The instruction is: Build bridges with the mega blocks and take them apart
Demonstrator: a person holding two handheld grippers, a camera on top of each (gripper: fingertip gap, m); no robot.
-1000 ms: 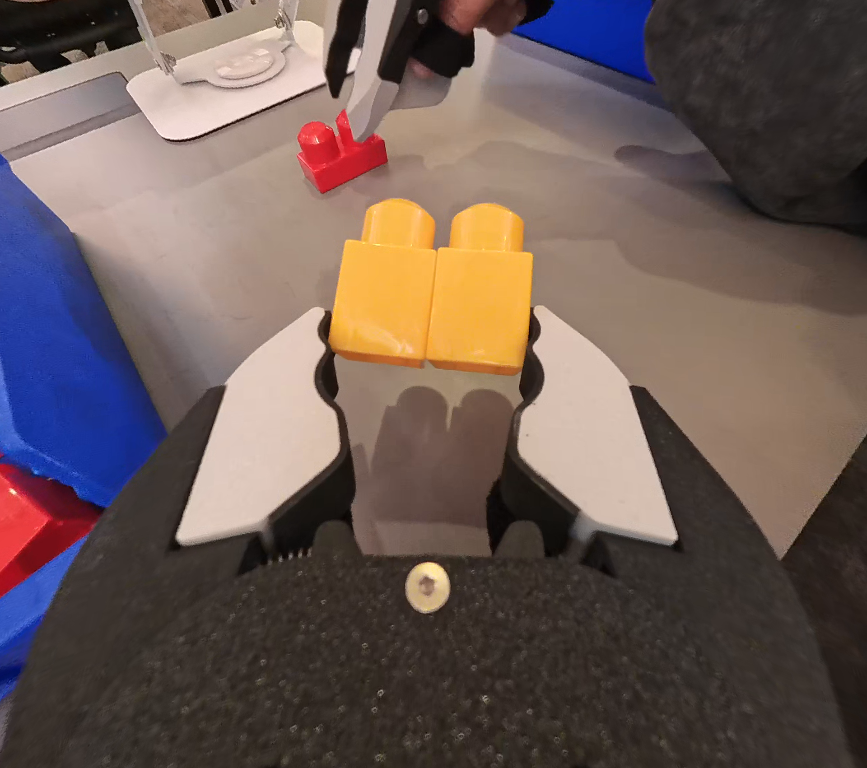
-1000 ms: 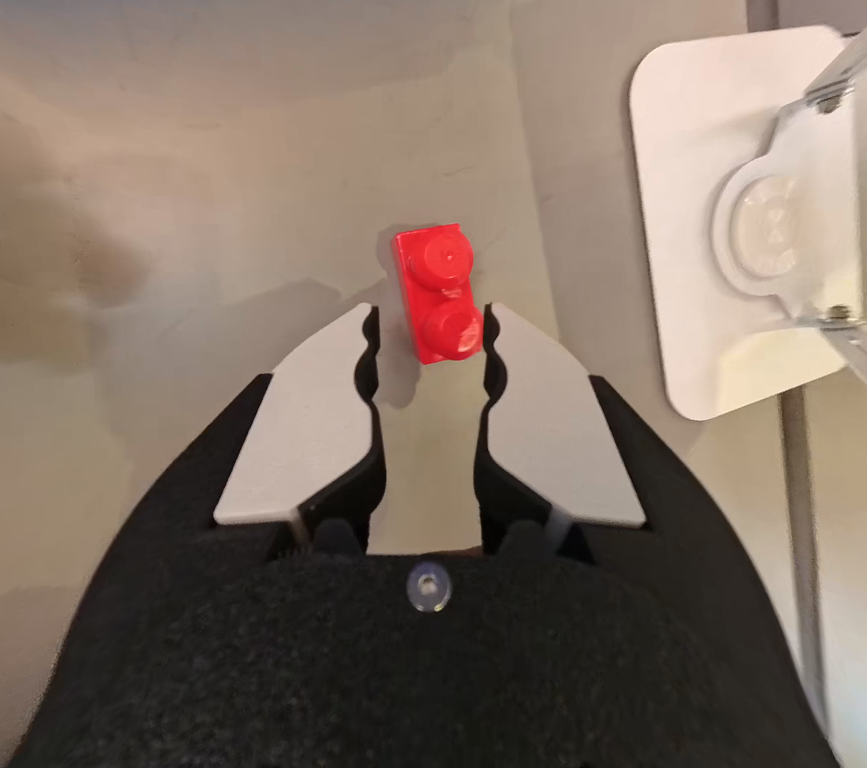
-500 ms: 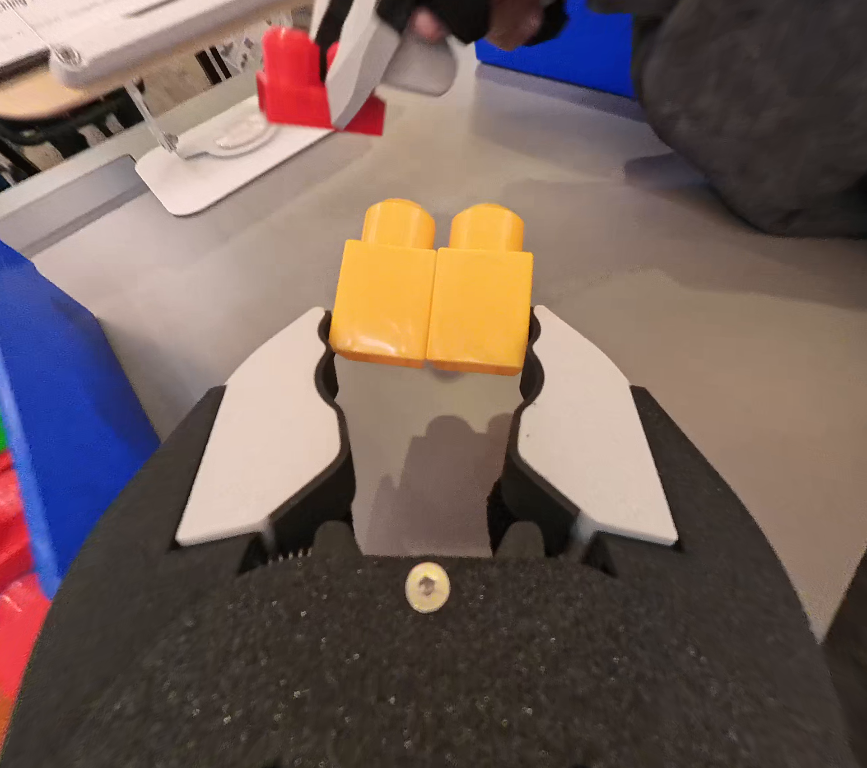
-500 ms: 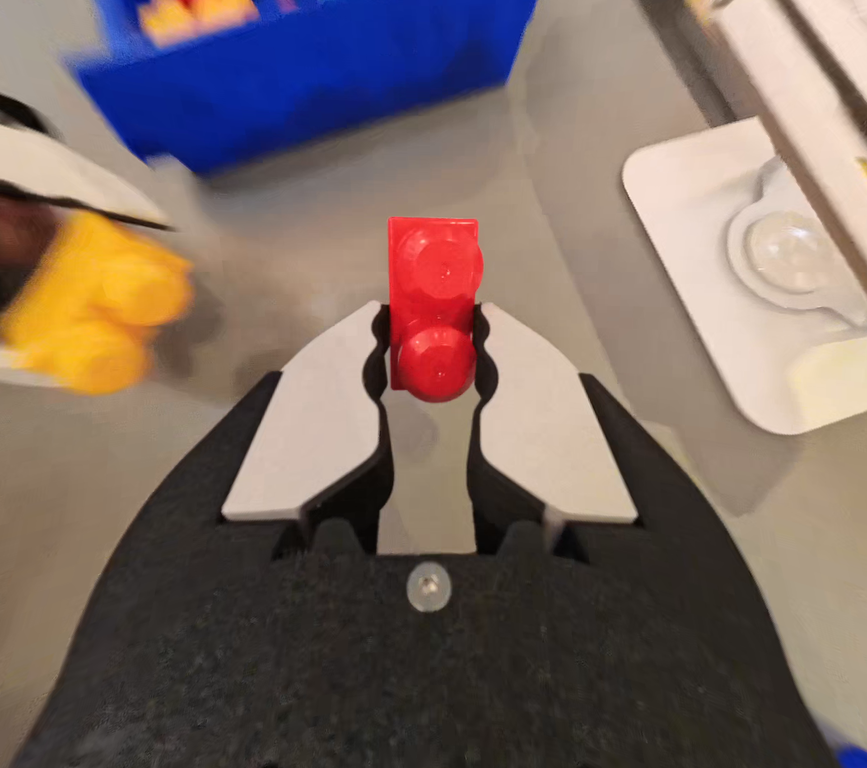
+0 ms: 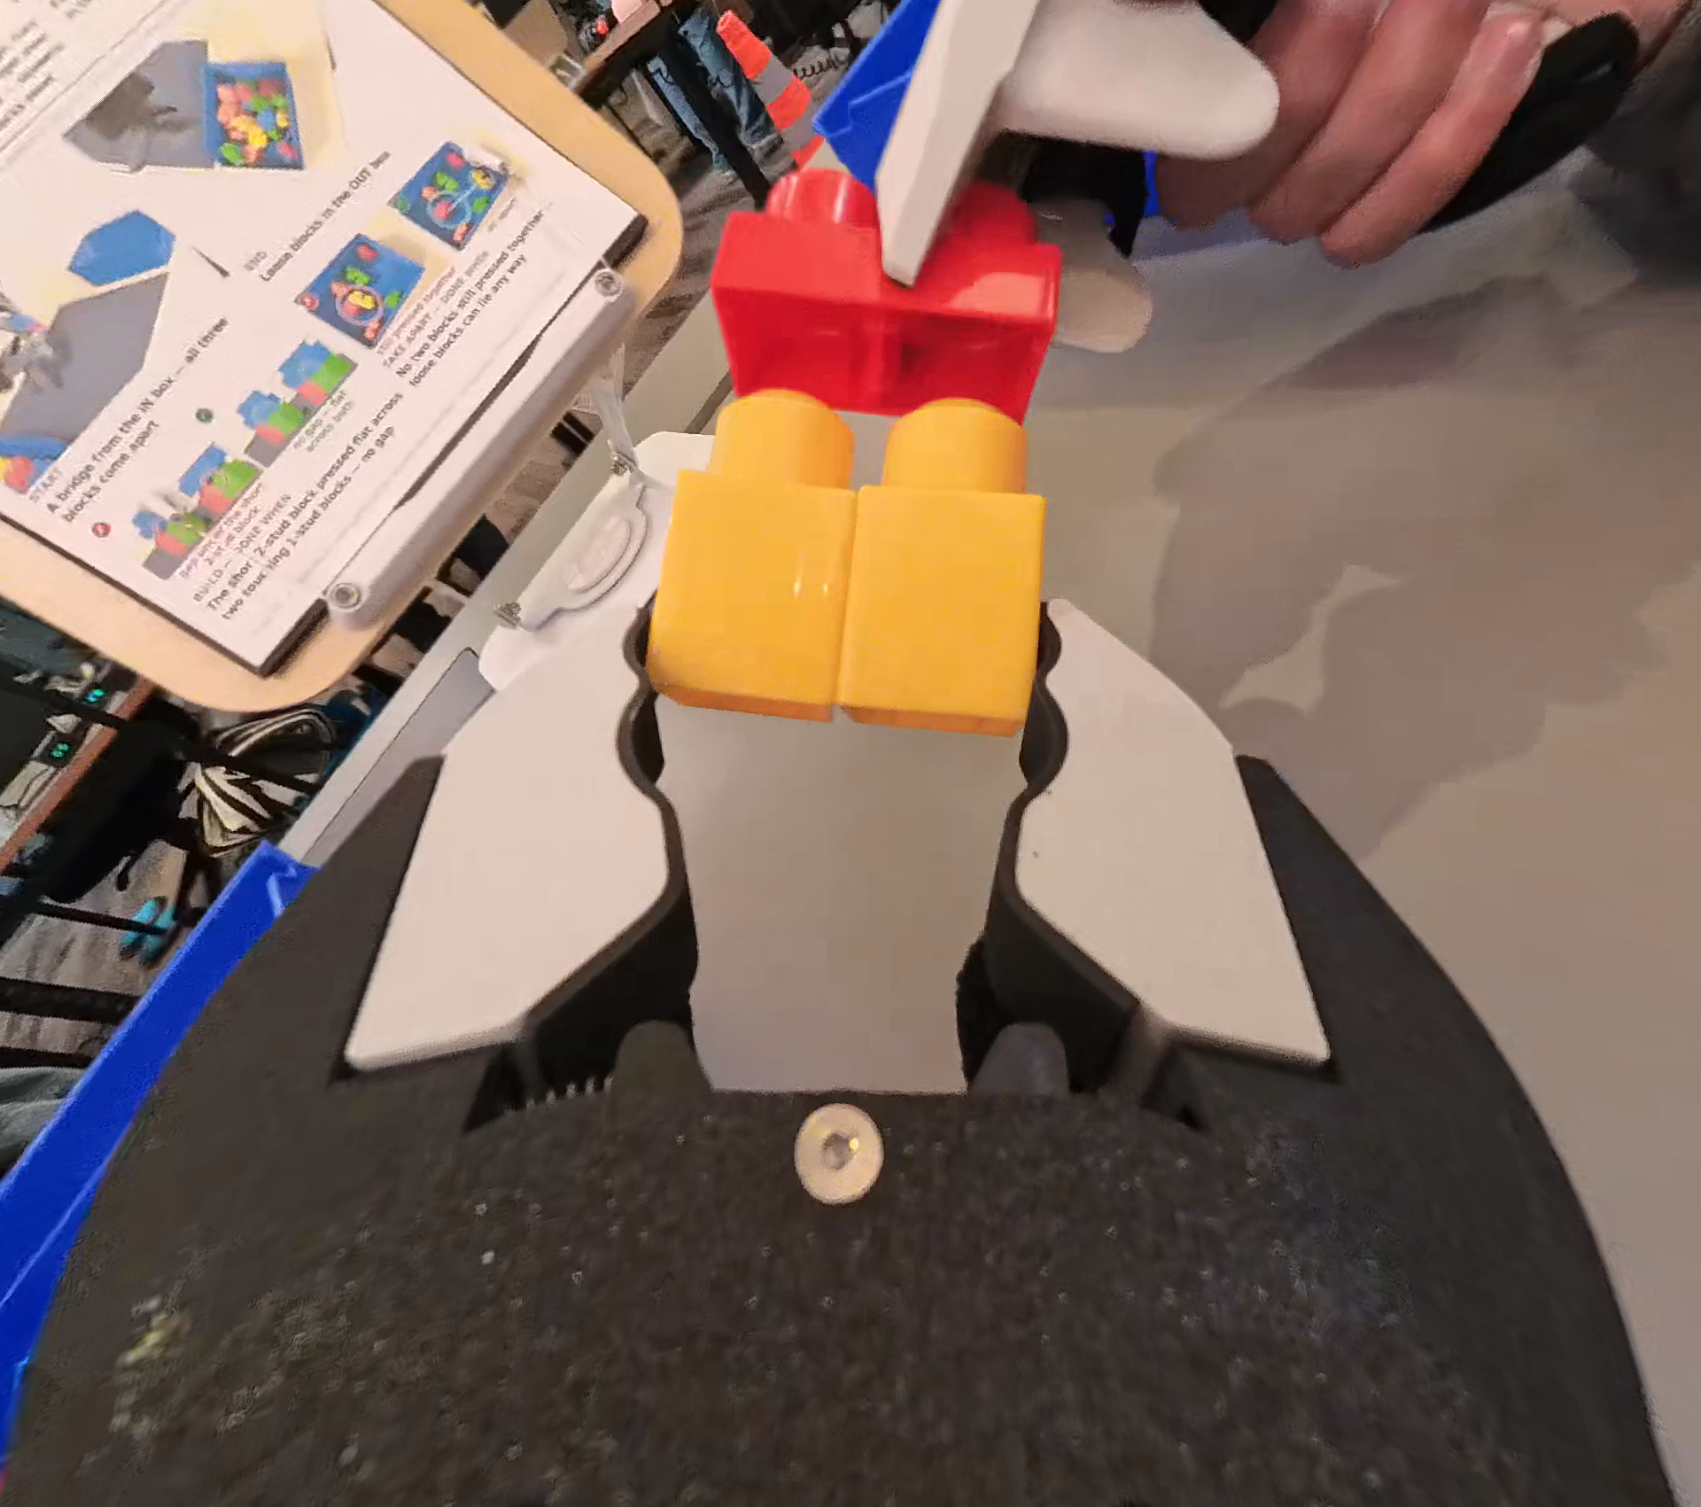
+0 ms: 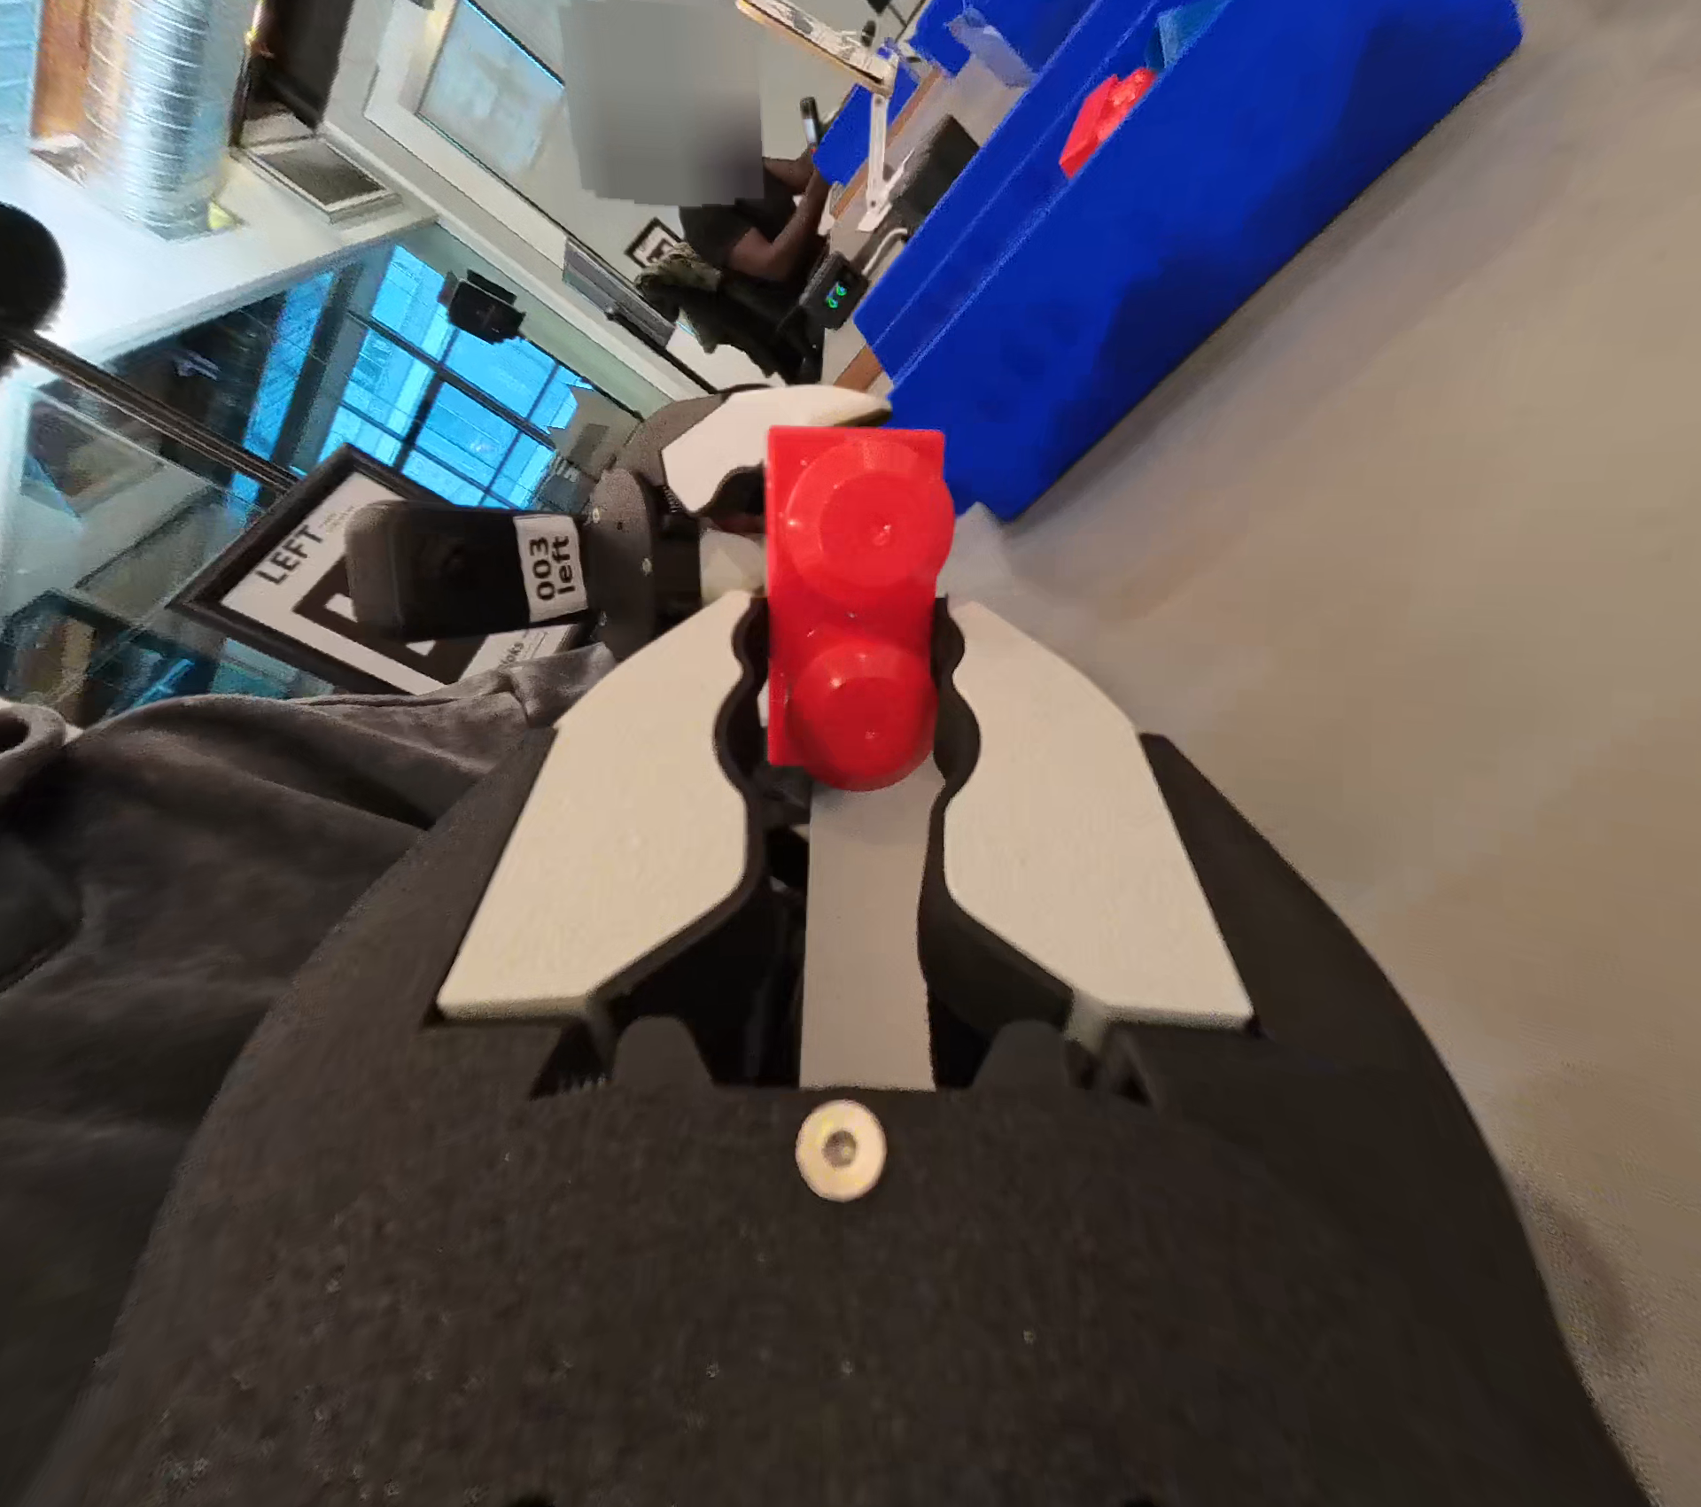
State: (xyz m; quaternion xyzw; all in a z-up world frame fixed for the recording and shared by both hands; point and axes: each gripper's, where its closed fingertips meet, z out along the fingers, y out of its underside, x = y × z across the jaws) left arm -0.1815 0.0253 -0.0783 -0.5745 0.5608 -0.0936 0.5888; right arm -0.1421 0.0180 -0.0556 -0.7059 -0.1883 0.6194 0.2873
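My left gripper (image 5: 842, 667) is shut on two yellow one-stud blocks (image 5: 847, 588) held side by side, studs pointing away, lifted off the table. My right gripper (image 6: 851, 680) is shut on a red two-stud block (image 6: 856, 598). In the left wrist view the red block (image 5: 884, 321) hangs just above the yellow studs, its hollow underside facing them, with a right gripper finger (image 5: 957, 110) across its top. In the right wrist view the left gripper (image 6: 736, 469) shows just behind the red block; the yellow blocks are hidden there.
A grey table (image 5: 1381, 634) lies below. An instruction sheet on a white stand (image 5: 276, 266) is at the left. Blue bins (image 6: 1197, 174) stand on the table, one holding a red block (image 6: 1100, 119). A blue bin edge (image 5: 138, 1049) is at lower left. A person sits in the background. The tips of one gripper are about 6 cm away from the tips of the other.
My right gripper closed on the red block, lifted it off the table and carried it over the yellow blocks. My left gripper raised and tilted the yellow blocks toward it.
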